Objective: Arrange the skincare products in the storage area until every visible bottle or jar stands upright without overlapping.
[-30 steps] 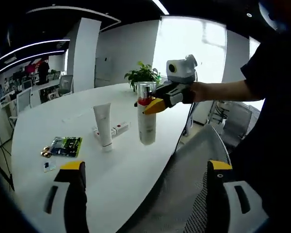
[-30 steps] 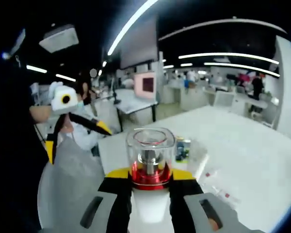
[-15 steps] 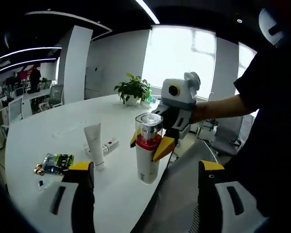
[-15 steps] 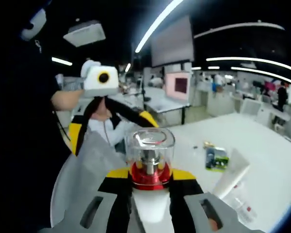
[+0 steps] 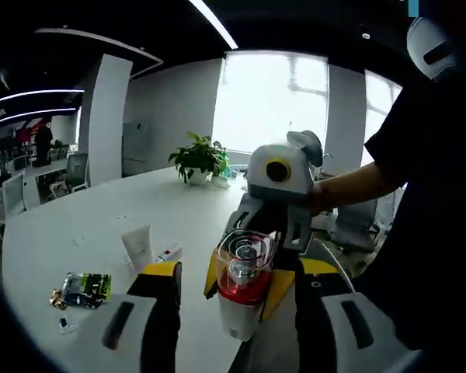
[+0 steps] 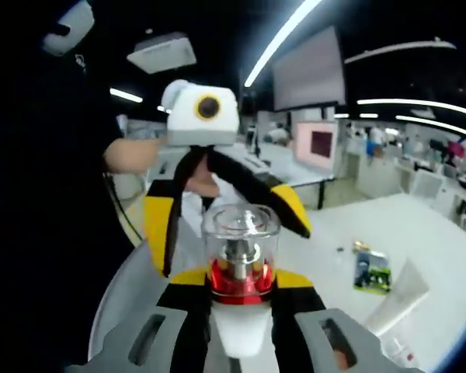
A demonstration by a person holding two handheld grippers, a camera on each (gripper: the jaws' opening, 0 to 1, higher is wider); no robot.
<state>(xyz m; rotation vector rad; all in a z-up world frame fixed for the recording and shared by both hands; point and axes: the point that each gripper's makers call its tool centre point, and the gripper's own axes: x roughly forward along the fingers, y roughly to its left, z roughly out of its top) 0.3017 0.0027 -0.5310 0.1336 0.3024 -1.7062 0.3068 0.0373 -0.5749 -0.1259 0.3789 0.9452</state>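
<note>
A white pump bottle [image 5: 239, 320] with a clear cap and a red collar hangs in the air off the table's near edge. My right gripper [image 5: 245, 284] is shut on it at the collar, reaching in from a person's hand. My left gripper [image 5: 240, 268] is open, its jaws standing either side of the bottle without touching it. In the right gripper view the bottle [image 6: 241, 229] rises upright from my right gripper [image 6: 241, 278], with the open left gripper [image 6: 234, 249] just behind it. A white tube [image 5: 139, 247] stands on the white table [image 5: 78, 225].
A small white and red box [image 5: 169, 252] lies beside the tube, and a green packet [image 5: 85, 287] lies further left. A potted plant [image 5: 196, 158] stands at the table's far end. A grey chair back [image 5: 318, 256] is below the grippers. The tube [image 6: 396, 299] and packet [image 6: 371, 272] sit right.
My right gripper has carried the bottle off the table toward the left gripper, so the bottle now sits between the left jaws. Both views have swung.
</note>
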